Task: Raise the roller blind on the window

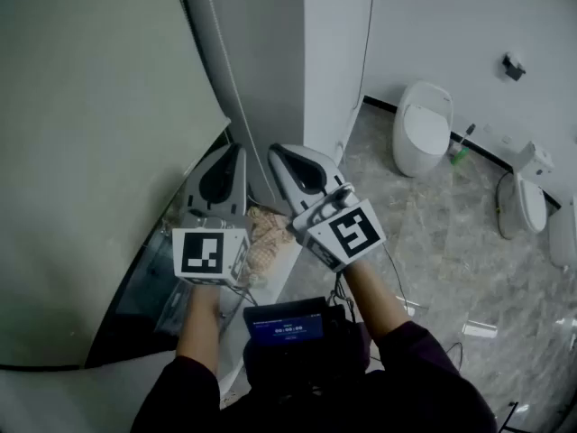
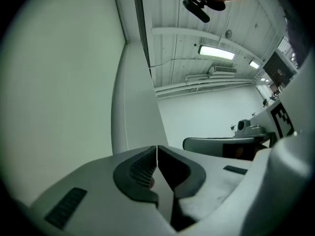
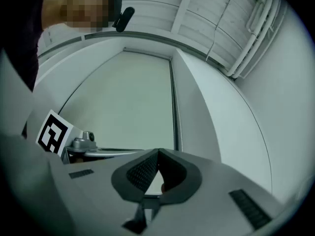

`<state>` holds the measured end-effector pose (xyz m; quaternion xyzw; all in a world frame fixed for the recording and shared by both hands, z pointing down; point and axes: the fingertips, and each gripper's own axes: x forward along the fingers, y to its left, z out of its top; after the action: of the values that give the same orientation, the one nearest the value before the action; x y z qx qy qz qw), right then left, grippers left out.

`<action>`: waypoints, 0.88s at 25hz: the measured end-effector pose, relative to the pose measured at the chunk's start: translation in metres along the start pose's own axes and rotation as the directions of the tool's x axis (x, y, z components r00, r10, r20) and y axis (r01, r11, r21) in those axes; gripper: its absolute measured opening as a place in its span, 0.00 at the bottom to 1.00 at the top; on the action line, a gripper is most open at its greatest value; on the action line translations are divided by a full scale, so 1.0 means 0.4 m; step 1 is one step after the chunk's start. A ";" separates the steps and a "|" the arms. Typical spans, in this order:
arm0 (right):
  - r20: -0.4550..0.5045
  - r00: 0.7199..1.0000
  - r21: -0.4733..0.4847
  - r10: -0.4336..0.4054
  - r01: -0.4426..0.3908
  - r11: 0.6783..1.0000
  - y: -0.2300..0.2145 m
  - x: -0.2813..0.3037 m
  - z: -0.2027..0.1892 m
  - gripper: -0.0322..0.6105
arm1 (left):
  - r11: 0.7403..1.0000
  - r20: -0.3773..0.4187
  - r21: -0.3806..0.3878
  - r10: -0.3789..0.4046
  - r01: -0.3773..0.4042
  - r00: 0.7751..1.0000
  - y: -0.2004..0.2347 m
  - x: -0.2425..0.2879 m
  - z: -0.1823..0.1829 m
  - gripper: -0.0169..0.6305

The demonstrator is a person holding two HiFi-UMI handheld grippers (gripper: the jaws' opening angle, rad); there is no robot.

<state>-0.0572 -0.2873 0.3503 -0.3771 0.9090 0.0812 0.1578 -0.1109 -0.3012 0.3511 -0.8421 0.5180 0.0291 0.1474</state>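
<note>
Left of both tools, pale grey-green fabric roller blind [image 1: 99, 152] covers most of the window, with dark glass showing below it. Left gripper [image 2: 157, 150]: jaws pressed together, nothing visibly pinched. Right gripper [image 3: 158, 154] just beside it, same. Thin bead chain [image 3: 177, 127] runs ahead of right jaws. White ceramic toilets [image 1: 422, 129] well off right.

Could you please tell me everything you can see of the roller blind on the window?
The roller blind is a plain, pale grey-green sheet, fabric by its look, hanging flat and smooth over most of the window. Its lower edge stops short of the bottom, so a dark strip of pane shows bare beneath it. A thin cord or chain runs down beside its right edge. Nothing is seen touching the sheet.
</note>
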 end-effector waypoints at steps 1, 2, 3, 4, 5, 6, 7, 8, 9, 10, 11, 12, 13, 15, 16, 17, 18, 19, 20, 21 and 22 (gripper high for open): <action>0.006 1.000 -0.003 0.001 -0.001 1.000 0.000 0.002 0.005 0.06 | 1.000 0.001 -0.001 -0.001 0.001 1.000 0.000 0.000 0.000 0.05; 0.013 1.000 -0.005 0.002 -0.002 1.000 0.000 0.004 0.010 0.06 | 1.000 0.002 -0.002 -0.003 0.003 1.000 0.001 0.001 0.000 0.05; 0.020 1.000 -0.006 0.002 -0.002 1.000 -0.001 0.007 0.014 0.06 | 1.000 0.003 -0.002 -0.004 0.004 1.000 0.001 0.001 -0.001 0.05; 0.025 1.000 -0.006 0.002 -0.001 1.000 -0.001 0.008 0.016 0.06 | 1.000 0.003 -0.003 -0.005 0.005 1.000 0.002 0.002 -0.002 0.05; 0.026 1.000 -0.003 0.001 -0.001 1.000 -0.001 0.009 0.016 0.06 | 1.000 0.003 -0.005 -0.005 0.005 1.000 0.004 0.003 -0.002 0.05; 0.033 0.999 0.006 0.002 -0.002 1.000 -0.002 0.010 0.018 0.06 | 1.000 0.005 -0.011 -0.004 0.004 1.000 0.007 0.005 -0.001 0.05; 0.053 0.999 0.020 0.007 -0.008 1.000 -0.003 0.012 0.025 0.06 | 1.000 0.010 -0.022 0.000 0.000 1.000 0.013 0.008 0.003 0.05; 0.081 0.997 0.032 0.014 -0.017 0.999 -0.006 0.014 0.035 0.06 | 0.999 0.020 -0.039 0.009 -0.008 1.000 0.021 0.012 0.009 0.05; 0.104 0.994 0.036 0.020 -0.024 0.999 -0.011 0.017 0.045 0.06 | 0.998 0.031 -0.061 0.021 -0.019 0.999 0.030 0.018 0.017 0.05; 0.112 0.993 0.031 0.023 -0.027 0.999 -0.017 0.021 0.052 0.06 | 0.996 0.041 -0.082 0.030 -0.026 0.999 0.040 0.026 0.027 0.05; 0.106 0.994 0.025 0.021 -0.024 0.999 -0.024 0.026 0.057 0.06 | 0.995 0.050 -0.097 0.033 -0.028 0.998 0.050 0.038 0.040 0.05; 0.090 0.996 0.025 0.017 -0.019 0.999 -0.032 0.034 0.061 0.06 | 0.994 0.059 -0.103 0.033 -0.027 0.998 0.063 0.051 0.059 0.05; 0.075 0.997 0.028 0.012 -0.014 1.000 -0.039 0.045 0.068 0.06 | 0.995 0.072 -0.099 0.035 -0.028 0.997 0.079 0.067 0.084 0.05; 0.076 0.997 0.013 0.016 -0.017 1.000 -0.050 0.079 0.104 0.06 | 0.997 0.113 -0.067 0.039 -0.032 0.993 0.117 0.102 0.150 0.05; 0.095 0.995 -0.010 0.022 -0.021 1.000 -0.054 0.098 0.132 0.06 | 0.998 0.139 -0.049 0.040 -0.033 0.990 0.137 0.120 0.190 0.05; 0.117 0.993 -0.044 0.027 -0.022 0.999 -0.060 0.117 0.161 0.06 | 0.999 0.163 -0.035 0.040 -0.035 0.986 0.156 0.138 0.231 0.05; 0.140 0.990 -0.082 0.032 -0.020 0.996 -0.066 0.136 0.189 0.06 | 0.999 0.186 -0.021 0.041 -0.037 0.982 0.175 0.155 0.272 0.05; 0.162 0.986 -0.117 0.038 -0.019 0.993 -0.072 0.155 0.220 0.06 | 0.999 0.208 -0.005 0.040 -0.040 0.977 0.193 0.171 0.312 0.05; 0.180 0.983 -0.145 0.045 -0.018 0.989 -0.076 0.175 0.254 0.06 | 0.999 0.229 0.014 0.039 -0.043 0.973 0.210 0.187 0.352 0.05; 0.189 0.981 -0.167 0.051 -0.019 0.986 -0.079 0.195 0.289 0.06 | 0.998 0.249 0.032 0.038 -0.047 0.968 0.225 0.200 0.389 0.05; 0.191 0.980 -0.181 0.055 -0.020 0.983 -0.082 0.216 0.322 0.06 | 0.998 0.266 0.046 0.036 -0.050 0.963 0.239 0.212 0.423 0.05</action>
<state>-0.0625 -0.3331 0.1987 -0.3626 0.8852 0.2016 0.2103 -0.1384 -0.3674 0.1515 -0.8151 0.5122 0.1313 0.2366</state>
